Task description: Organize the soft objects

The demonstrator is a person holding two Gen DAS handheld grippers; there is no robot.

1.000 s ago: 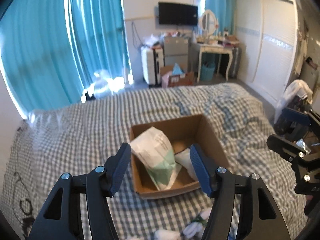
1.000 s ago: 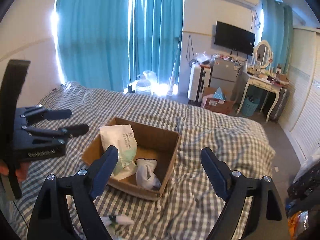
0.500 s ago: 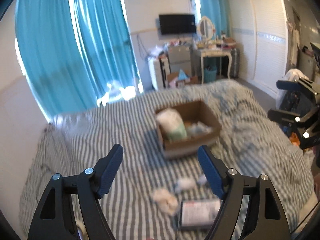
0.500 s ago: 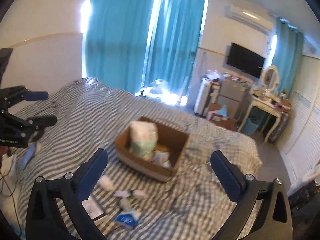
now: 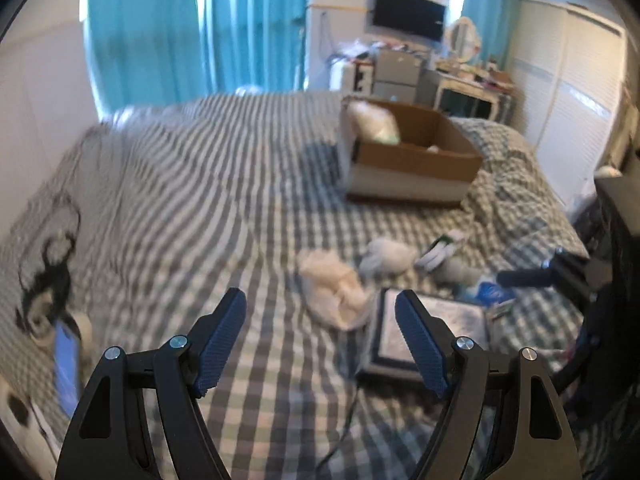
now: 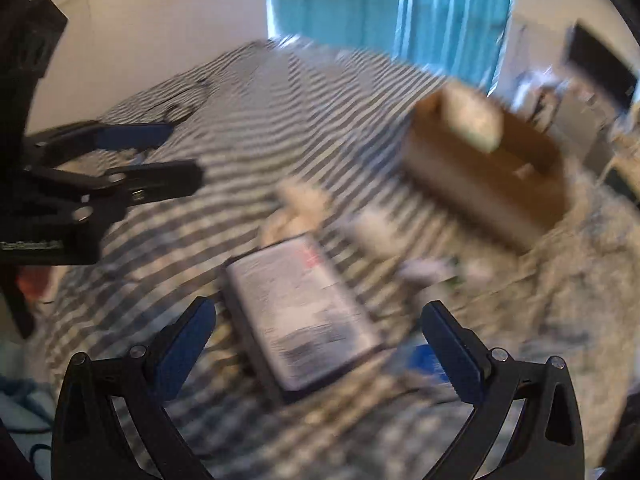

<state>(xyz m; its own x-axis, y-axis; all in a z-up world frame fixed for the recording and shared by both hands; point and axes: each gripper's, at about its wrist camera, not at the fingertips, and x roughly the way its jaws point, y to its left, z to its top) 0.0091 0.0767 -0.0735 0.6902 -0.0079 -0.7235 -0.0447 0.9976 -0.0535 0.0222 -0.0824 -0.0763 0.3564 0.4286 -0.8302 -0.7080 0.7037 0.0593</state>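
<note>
1. While both views are motion-blurred, the left gripper reads clearly: jaws wide apart, nothing between them, hovering above the checked bedspread.
2. Right gripper: jaws also spread wide and empty, above a flat dark-edged packet lying on the bed.
3. Cardboard box sits far right on the bed, open top. A white-and-green pack stands in its left end; a small white item lies lower inside, too blurred to identify.
4. Loose soft items lie on the bed between the box and the grippers:
 - cream fluffy cloth, touching the packet's far-left corner
 - grey-white bundle, just right of the cloth
 - white-and-green piece, further right
 - blue-and-white pouch, near right; detail unclear.
5. A phone lies at the near left edge of the bed.
6. Teal curtains hang behind the bed's far side.
</note>
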